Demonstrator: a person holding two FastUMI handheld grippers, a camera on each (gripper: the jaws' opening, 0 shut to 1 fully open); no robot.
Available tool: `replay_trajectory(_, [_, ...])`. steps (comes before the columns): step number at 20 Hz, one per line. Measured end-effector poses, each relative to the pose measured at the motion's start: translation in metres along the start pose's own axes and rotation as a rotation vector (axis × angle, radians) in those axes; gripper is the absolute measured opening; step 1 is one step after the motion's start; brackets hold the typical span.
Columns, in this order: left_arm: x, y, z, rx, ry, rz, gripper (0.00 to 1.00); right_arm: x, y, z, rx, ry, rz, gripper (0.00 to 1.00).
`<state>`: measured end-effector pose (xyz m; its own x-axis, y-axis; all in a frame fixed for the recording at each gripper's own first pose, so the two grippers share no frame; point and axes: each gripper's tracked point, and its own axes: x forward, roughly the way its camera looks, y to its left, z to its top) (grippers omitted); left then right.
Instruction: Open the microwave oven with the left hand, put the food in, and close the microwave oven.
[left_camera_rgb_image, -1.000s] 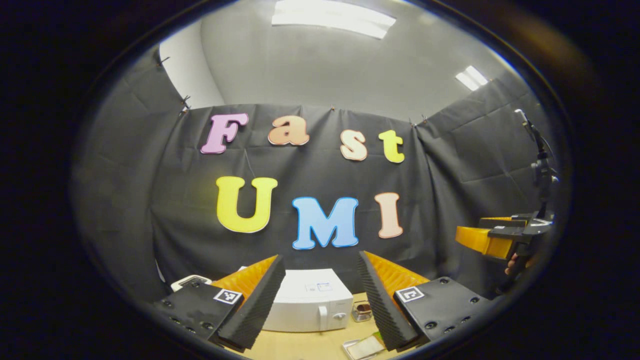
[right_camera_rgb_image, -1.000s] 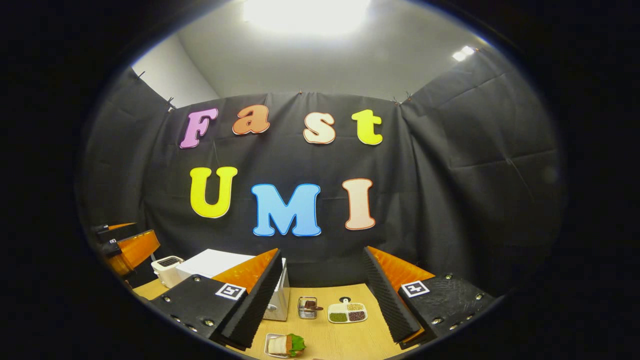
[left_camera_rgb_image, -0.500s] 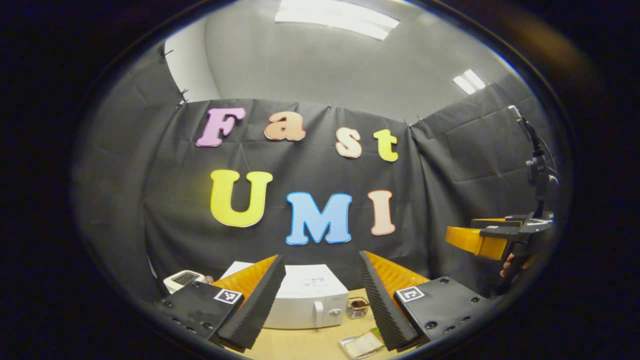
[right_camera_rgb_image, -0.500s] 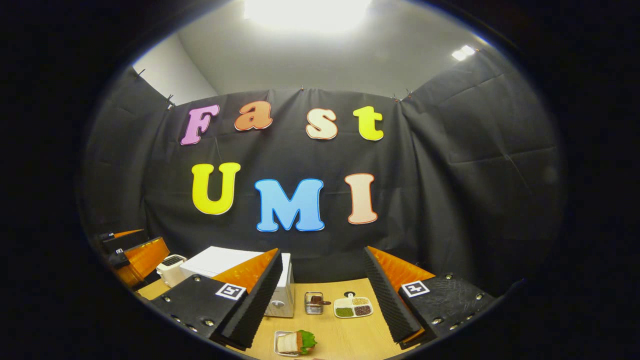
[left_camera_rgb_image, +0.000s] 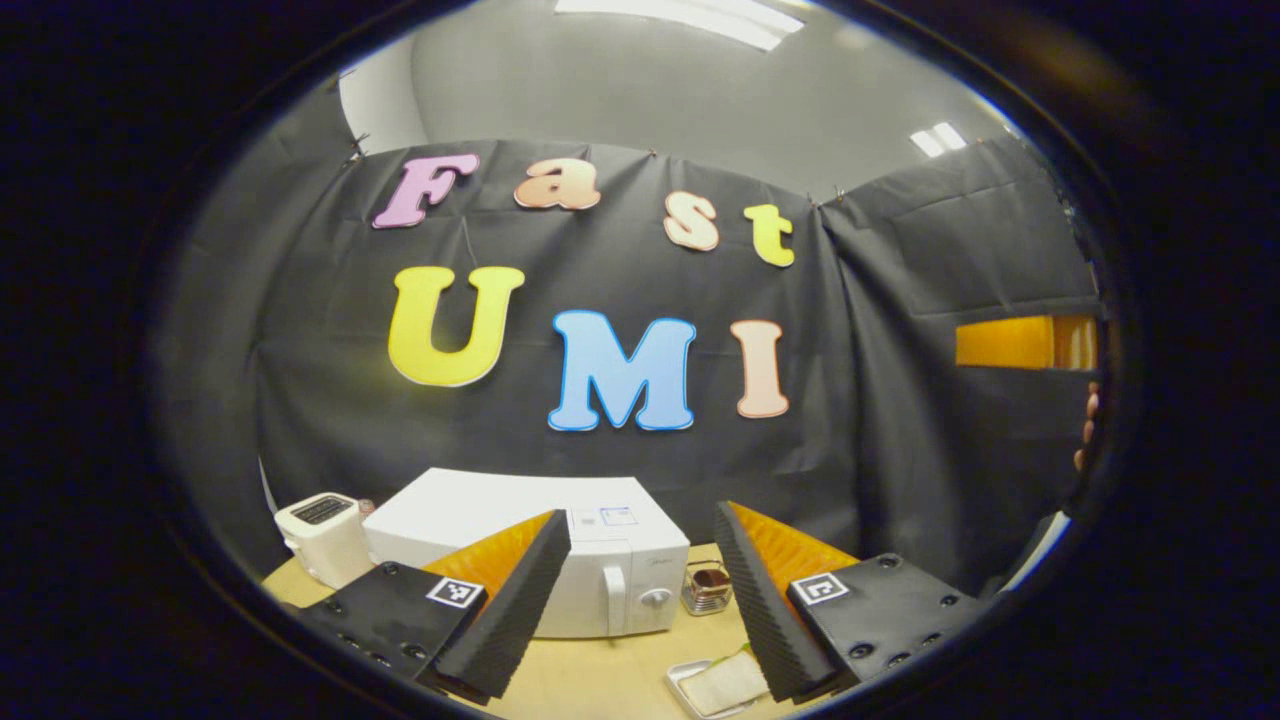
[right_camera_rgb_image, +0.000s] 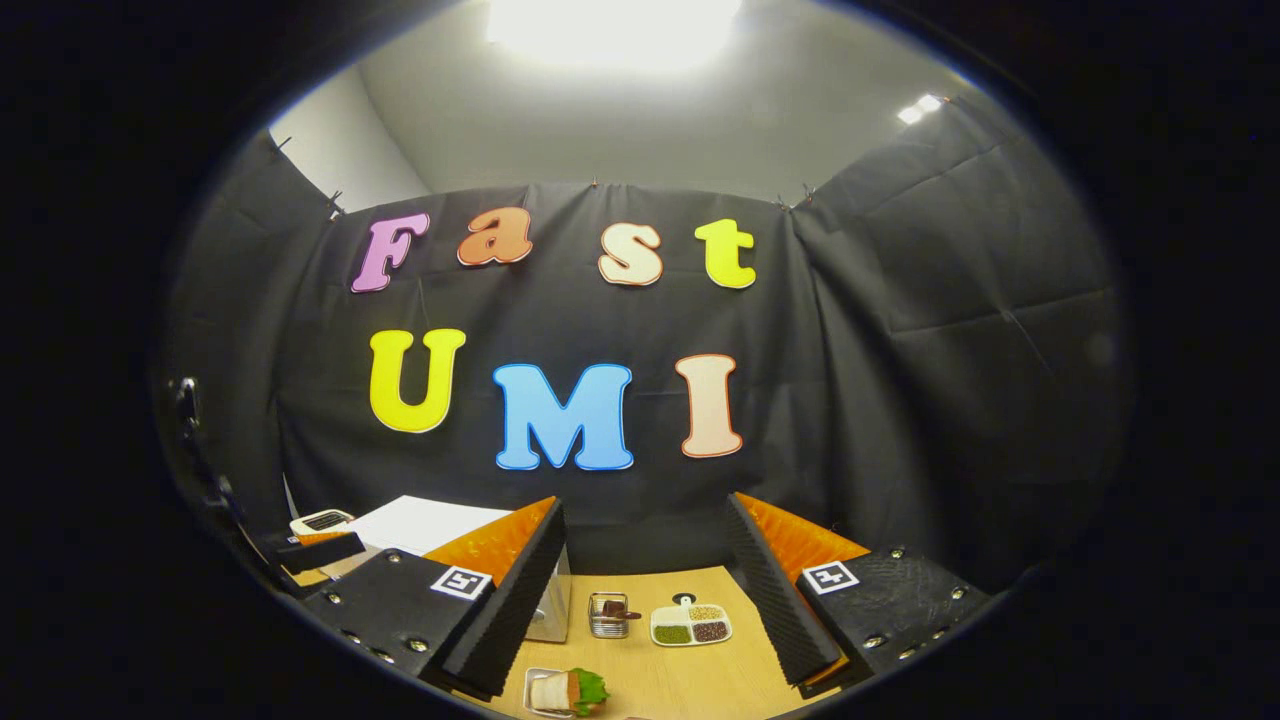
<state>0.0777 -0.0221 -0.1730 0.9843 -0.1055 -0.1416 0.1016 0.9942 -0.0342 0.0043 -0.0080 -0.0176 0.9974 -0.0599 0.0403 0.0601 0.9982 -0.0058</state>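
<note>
text: none legible | microwave (left_camera_rgb_image: 560, 560) label: too small

The light wooden table (right_camera_rgb_image: 700, 670) carries several bystanders, placed here from the small wire basket (right_camera_rgb_image: 606, 615), which stands upright near the table's middle with something dark brown inside. In the right gripper view, a white divided dish (right_camera_rgb_image: 690, 626) lies just to the right of that basket, apart from it, its compartments holding green, dark brownish and pale grains. In the left gripper view the same basket (left_camera_rgb_image: 707, 588) sits on the table, and a white toaster (left_camera_rgb_image: 323, 538) stands well off to the basket's left, near the table's left edge, its dark slotted top facing upward.
</note>
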Motion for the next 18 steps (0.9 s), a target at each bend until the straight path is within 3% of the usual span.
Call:
replay_trajectory(6, [0.079,0.0,-0.109,-0.027,0.196,0.017,0.94,0.03,-0.021,-0.023,0.005,0.043,0.012,0.97])
replay_trajectory(7, [0.093,0.003,-0.123,-0.025,0.223,0.023,0.98,0.035,-0.025,-0.027,0.006,0.056,0.011,0.97])
replay_trajectory(11, [0.133,0.014,-0.171,-0.035,0.309,0.063,0.89,0.05,-0.042,-0.044,0.002,0.094,-0.002,0.97])
replay_trajectory(14, [0.15,0.019,-0.193,-0.039,0.356,0.084,0.81,0.058,-0.052,-0.053,0.008,0.124,-0.007,0.97])
replay_trajectory(18, [0.155,0.02,-0.21,-0.056,0.403,0.091,0.47,0.066,-0.061,-0.06,0.01,0.141,-0.013,0.97])
